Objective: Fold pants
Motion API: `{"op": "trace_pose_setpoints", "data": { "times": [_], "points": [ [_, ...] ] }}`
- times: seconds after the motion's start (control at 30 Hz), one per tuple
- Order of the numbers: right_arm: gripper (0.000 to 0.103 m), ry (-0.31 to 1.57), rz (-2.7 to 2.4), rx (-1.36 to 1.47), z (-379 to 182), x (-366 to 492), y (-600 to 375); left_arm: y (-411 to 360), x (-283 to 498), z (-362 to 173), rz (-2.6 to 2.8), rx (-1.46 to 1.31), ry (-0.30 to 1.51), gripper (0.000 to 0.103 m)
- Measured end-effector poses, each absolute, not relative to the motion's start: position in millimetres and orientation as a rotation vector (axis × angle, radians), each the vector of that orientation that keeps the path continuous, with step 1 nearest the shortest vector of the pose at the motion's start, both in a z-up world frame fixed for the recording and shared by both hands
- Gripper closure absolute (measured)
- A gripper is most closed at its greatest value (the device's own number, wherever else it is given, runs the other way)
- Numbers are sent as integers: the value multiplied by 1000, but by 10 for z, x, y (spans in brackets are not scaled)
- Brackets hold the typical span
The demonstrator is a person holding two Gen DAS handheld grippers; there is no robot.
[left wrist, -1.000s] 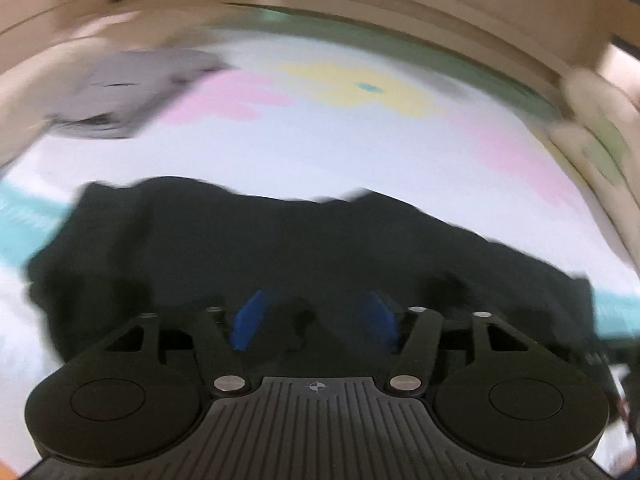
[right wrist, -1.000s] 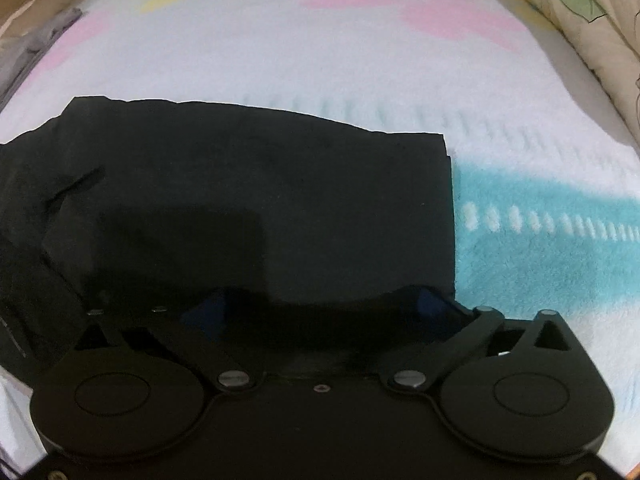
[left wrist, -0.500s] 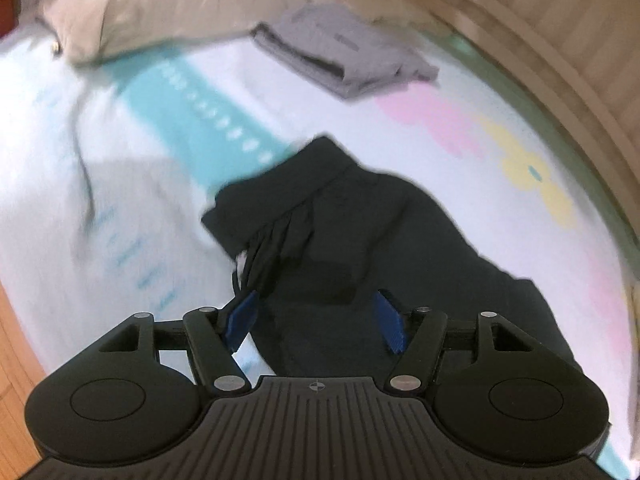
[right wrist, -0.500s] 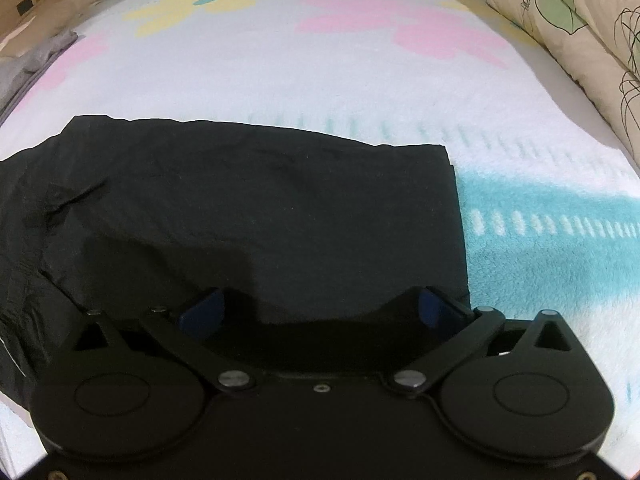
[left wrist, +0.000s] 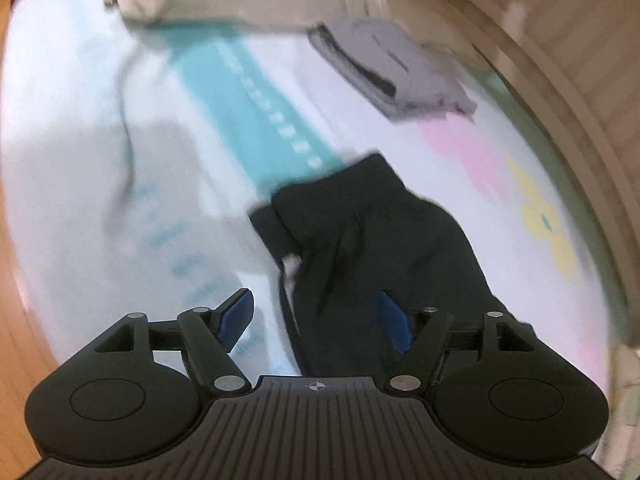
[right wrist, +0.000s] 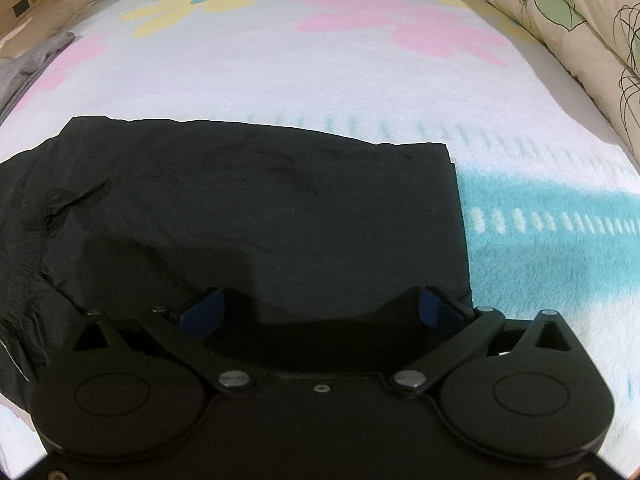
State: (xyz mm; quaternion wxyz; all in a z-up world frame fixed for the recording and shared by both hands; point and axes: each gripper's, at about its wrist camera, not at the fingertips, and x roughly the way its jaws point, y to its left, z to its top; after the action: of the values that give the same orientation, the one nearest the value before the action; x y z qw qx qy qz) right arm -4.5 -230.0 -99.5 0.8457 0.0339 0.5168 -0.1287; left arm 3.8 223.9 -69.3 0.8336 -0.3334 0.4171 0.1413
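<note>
Black pants [right wrist: 256, 208] lie flattened on a flowered blanket [right wrist: 360, 80] over a bed, hem edge squared at one end and waistband [left wrist: 360, 184] bunched at the other, apparently between folds. The left tongs [left wrist: 316, 320], whose jaws have just been opening, straddle the waistband end without pinching it; the right tongs [right wrist: 320, 308] hang wide open and empty over the hem end. Next, judging by the layout, each must close on its end to bring one across to the other.
</note>
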Motion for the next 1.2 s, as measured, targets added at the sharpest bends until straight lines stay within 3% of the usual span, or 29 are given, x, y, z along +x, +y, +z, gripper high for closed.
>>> {"op": "trace_pose_setpoints", "data": {
  "times": [0.2, 0.5, 0.6, 0.67, 0.7, 0.73, 0.77, 0.87, 1.0, 1.2],
  "points": [
    [0, 1087, -259, 68, -1000, -55, -2324, 2130, 257, -841, 220, -703, 896, 30],
    [0, 1078, -251, 65, -1020, -85, -2330, 2024, 458, -913, 169, -713, 848, 8],
    [0, 1068, -251, 61, -1029, -104, -2316, 2012, 470, -908, 185, -721, 847, 9],
    [0, 1057, -252, 59, -1036, -129, -2302, 1993, 458, -885, 216, -713, 847, 19],
    [0, 1052, -252, 57, -1039, -142, -2295, 1987, 452, -867, 236, -708, 845, 40],
    [0, 1048, -252, 57, -1041, -152, -2293, 1976, 427, -841, 269, -702, 840, 69],
    [0, 1046, -252, 57, -1052, -162, -2287, 1969, 414, -821, 287, -696, 845, 81],
    [0, 1046, -252, 58, -1054, -168, -2284, 1885, 376, -702, 289, -640, 812, 90],
    [0, 1049, -250, 59, -1055, -170, -2287, 1583, 260, -363, 181, -519, 722, 94],
    [0, 1061, -232, 57, -1039, -163, -2305, 835, 1, 122, -100, -294, 586, 94]
  ]
}}
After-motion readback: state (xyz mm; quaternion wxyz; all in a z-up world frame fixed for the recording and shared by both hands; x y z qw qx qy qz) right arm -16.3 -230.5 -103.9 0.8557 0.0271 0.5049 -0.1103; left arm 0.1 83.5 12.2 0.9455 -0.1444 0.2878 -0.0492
